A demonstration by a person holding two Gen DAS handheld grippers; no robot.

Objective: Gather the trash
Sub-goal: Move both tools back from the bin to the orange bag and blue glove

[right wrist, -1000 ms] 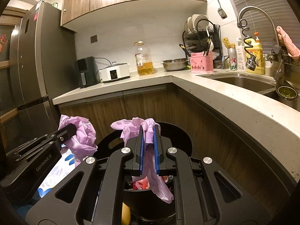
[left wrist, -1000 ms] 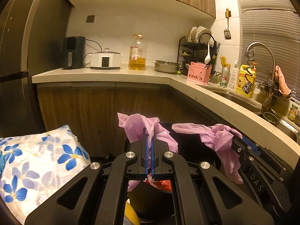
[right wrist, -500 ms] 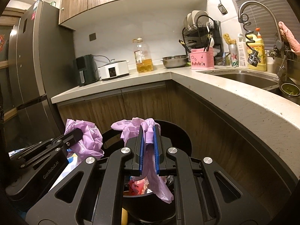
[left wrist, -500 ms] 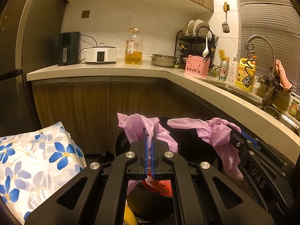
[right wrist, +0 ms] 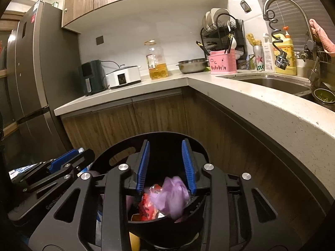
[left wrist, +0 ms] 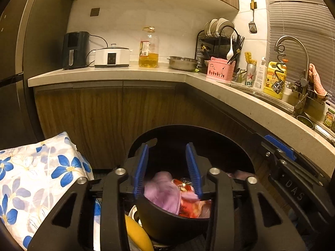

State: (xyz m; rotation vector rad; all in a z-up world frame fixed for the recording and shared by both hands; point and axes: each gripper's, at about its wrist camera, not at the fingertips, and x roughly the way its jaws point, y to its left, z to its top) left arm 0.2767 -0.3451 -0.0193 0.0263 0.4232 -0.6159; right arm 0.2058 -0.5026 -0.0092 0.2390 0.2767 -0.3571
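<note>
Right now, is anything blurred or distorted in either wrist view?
Left wrist view: the crumpled pink plastic bag in the black round bin is motion-smeared; the pale stone countertop stays sharp but bows with fisheye curvature. Right wrist view: same bag blurred; warm amber lighting and dark vignetted corners in both.

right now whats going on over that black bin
A person holds both grippers over the black bin by the kitchen cabinets. The left gripper and right gripper have just been opening, nothing between their pads. The pink plastic bag lies loose in the bin on red wrappers.
</note>
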